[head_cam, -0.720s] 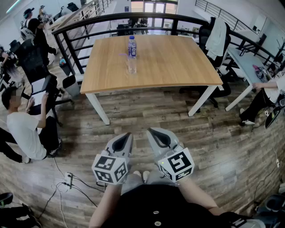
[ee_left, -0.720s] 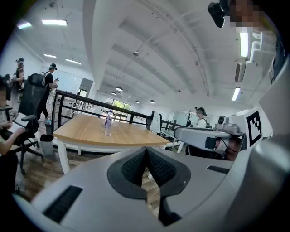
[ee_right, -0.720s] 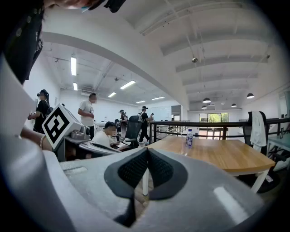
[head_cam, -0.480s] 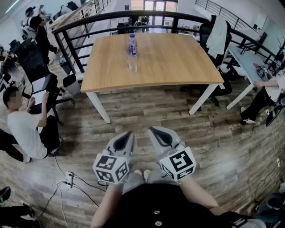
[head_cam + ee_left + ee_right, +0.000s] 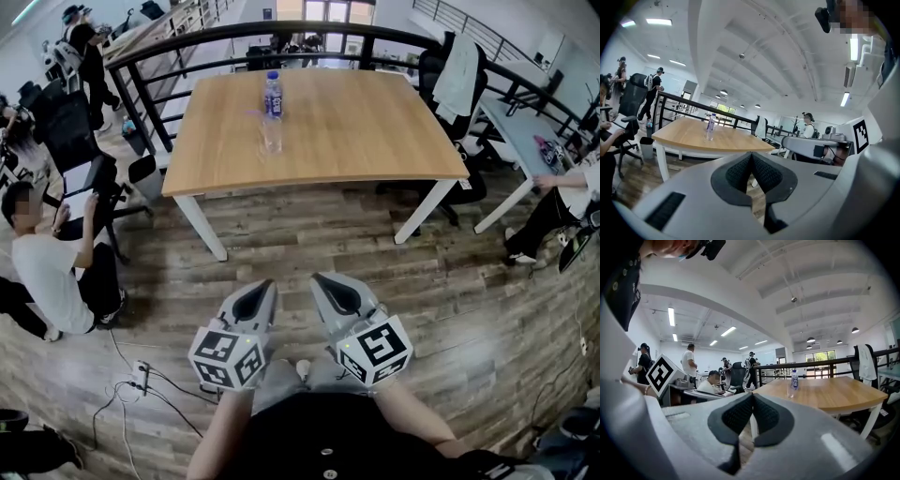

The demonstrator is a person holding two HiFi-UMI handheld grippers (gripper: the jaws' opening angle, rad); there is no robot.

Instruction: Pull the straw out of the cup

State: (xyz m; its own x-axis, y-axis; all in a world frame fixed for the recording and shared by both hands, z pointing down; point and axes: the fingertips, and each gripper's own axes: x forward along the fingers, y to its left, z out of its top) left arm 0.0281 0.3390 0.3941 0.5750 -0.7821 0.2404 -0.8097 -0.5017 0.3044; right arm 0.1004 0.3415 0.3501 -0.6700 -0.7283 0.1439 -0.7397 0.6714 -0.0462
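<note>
Approach step, pull not begun. The left hand-held gripper [image 5: 262,286] and right hand-held gripper [image 5: 322,279] are both pressed together, empty, well short of the desk [image 5: 375,122]. The cup [image 5: 272,141] stands on the desk beside a bottle [image 5: 273,94]; the straw is too small to confirm. Next: close in and spread the jaws. Gripper views settle the jaws; only the head view shows the floor gap.

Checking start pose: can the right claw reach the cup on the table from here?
Probably not yet: the right claw, shut, sits by the person's body, floor separates it from the table, and the cup stands well in near the water bottle. Nothing blocks the approach.
</note>
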